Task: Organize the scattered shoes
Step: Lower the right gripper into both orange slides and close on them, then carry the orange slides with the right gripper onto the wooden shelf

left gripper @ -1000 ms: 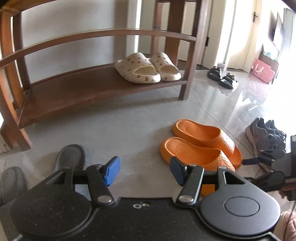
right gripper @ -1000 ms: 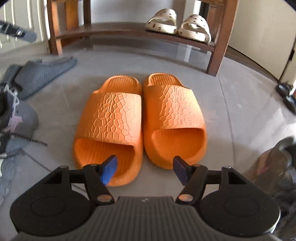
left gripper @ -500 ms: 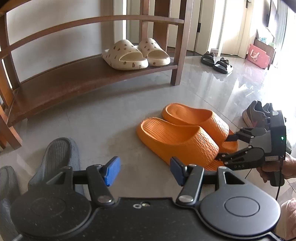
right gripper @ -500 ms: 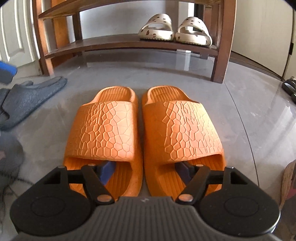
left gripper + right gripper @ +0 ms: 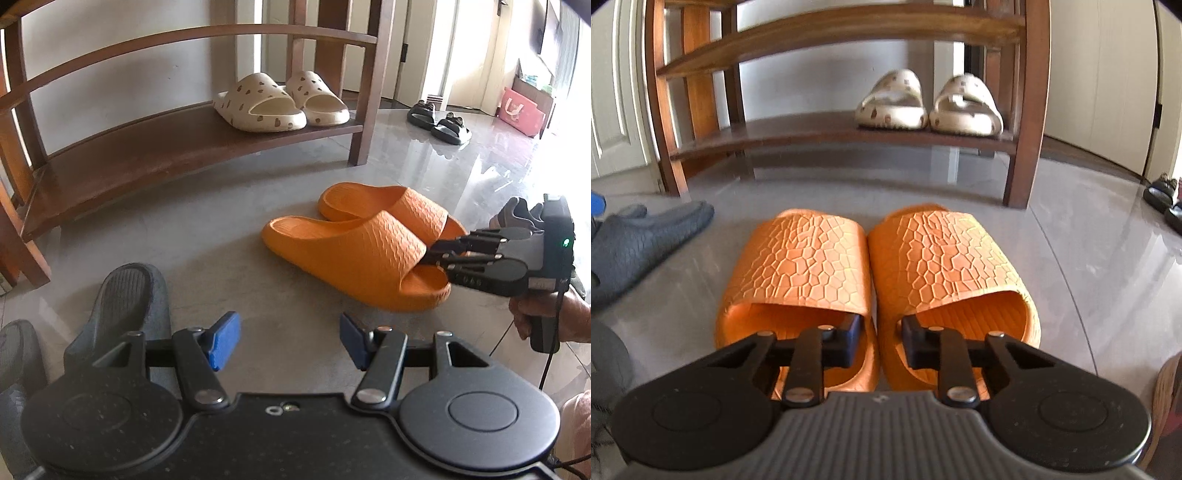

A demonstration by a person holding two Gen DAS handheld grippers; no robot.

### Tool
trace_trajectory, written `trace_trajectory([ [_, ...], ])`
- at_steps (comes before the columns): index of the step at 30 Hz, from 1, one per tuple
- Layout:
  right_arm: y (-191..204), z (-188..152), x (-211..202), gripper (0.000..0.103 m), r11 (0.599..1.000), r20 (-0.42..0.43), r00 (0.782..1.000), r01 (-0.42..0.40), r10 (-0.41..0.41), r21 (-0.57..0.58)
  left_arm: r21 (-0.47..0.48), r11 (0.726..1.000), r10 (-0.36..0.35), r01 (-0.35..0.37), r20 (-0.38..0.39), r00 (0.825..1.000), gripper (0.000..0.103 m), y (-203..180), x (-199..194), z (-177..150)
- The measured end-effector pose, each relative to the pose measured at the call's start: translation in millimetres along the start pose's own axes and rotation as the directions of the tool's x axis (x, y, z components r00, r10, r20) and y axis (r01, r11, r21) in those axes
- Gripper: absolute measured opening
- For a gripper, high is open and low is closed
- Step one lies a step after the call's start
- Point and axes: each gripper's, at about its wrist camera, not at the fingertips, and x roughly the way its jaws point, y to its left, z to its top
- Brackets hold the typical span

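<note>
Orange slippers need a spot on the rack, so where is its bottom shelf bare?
The bottom shelf is bare from its left post up to the cream slippers, which crowd its right end. The orange slippers lie on the floor before it.

**Two wrist views, one shoe rack**

The left wrist camera looked down over its gripper (image 5: 290, 339) from farther back, toward the wooden rack (image 5: 192, 144). The right wrist camera sat low and very near the orange slippers (image 5: 875, 280), facing the same rack. Both views shared the slippers, the rack and the cream slippers (image 5: 280, 101).
</note>
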Motion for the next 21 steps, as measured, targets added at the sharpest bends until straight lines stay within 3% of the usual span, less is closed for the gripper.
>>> trace_trajectory([
  [13,0,24,-14,0.024,0.992,0.093,0.994,-0.066,0.055,0.109,-0.017,1.000,0.020,-0.019,0.032,0.999,0.059,8,-8,4],
  [21,6,54,-35,0.024,0.982,0.199,0.975,-0.129,0.100,0.137,-0.029,0.999,0.036,-0.035,0.049,0.998,0.059,14,-14,6],
])
